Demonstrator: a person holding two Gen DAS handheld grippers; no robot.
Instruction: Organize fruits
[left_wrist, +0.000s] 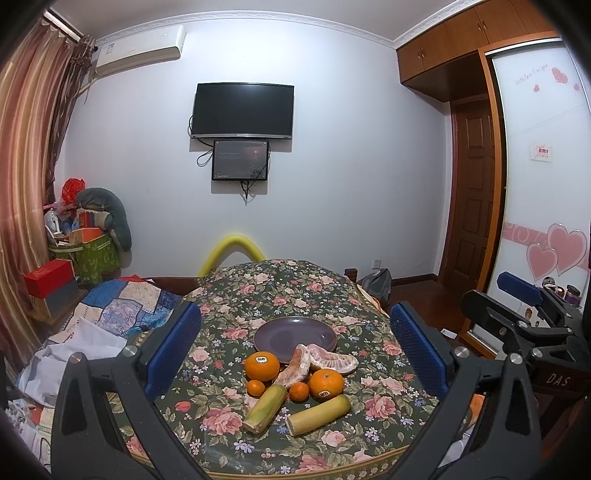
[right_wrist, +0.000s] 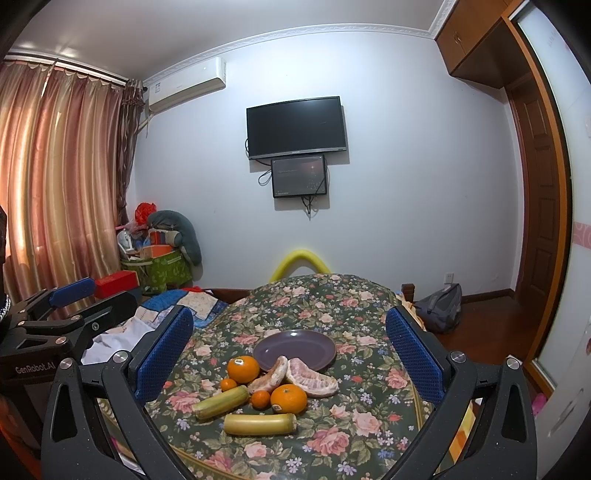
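A purple plate (left_wrist: 295, 328) (right_wrist: 295, 345) lies empty on the floral table (left_wrist: 258, 288) (right_wrist: 321, 295). In front of it lie two oranges (left_wrist: 261, 365) (left_wrist: 326, 384), two small tangerines (left_wrist: 255, 387) (left_wrist: 299, 391), two peeled pomelo pieces (left_wrist: 332, 358) (left_wrist: 293, 367) and two sugarcane pieces (left_wrist: 265, 408) (left_wrist: 319, 414). The same fruit shows in the right wrist view: an orange (right_wrist: 243, 368), pomelo (right_wrist: 312, 376), cane (right_wrist: 259, 424). My left gripper (left_wrist: 295, 347) is open and empty above the near table edge. My right gripper (right_wrist: 291, 350) is open and empty, beside it on the right.
A bed with a patchwork quilt (left_wrist: 122, 306) lies left of the table. Boxes and bags (left_wrist: 85, 251) are stacked by the curtain. A TV (left_wrist: 243, 110) hangs on the far wall. A backpack (right_wrist: 439, 306) sits on the wood floor at right, near a wardrobe (left_wrist: 543, 184).
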